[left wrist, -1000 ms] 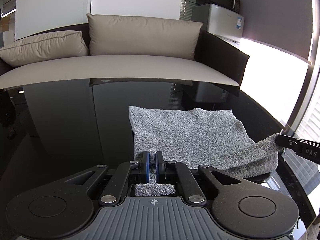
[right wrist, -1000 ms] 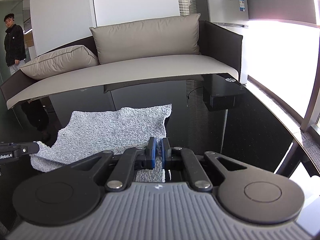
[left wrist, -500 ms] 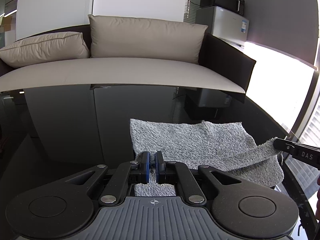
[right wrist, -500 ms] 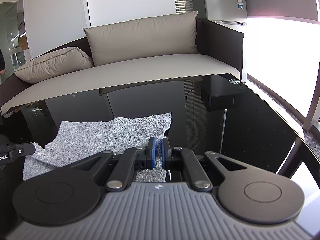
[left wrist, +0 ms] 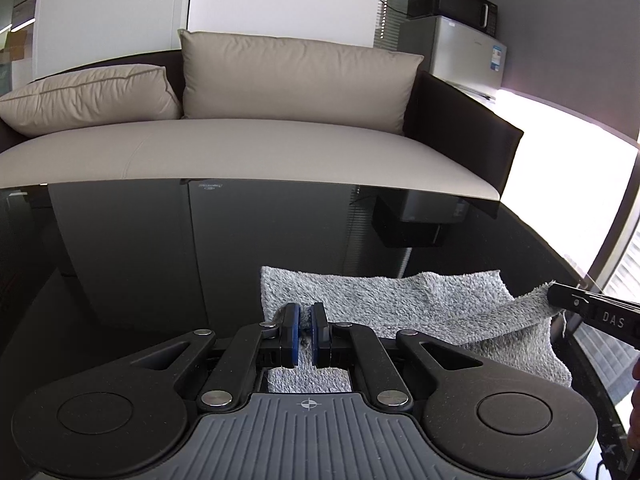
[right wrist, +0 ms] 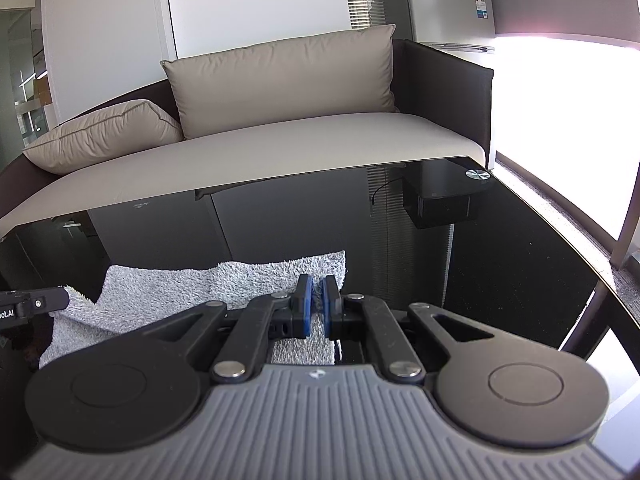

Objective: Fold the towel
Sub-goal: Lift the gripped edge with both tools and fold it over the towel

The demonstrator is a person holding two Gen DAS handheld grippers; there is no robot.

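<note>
Both our left gripper (left wrist: 305,307) and right gripper (right wrist: 318,279) stand clamped on near corners of the grey towel (left wrist: 384,300), its far half lying on the black glass table (left wrist: 160,248). Uneven carrying risks skewed edges; thin pinches risk corner slip.

A glossy black table (left wrist: 160,260) bears a grey towel (left wrist: 380,296) lying partly on it.
</note>
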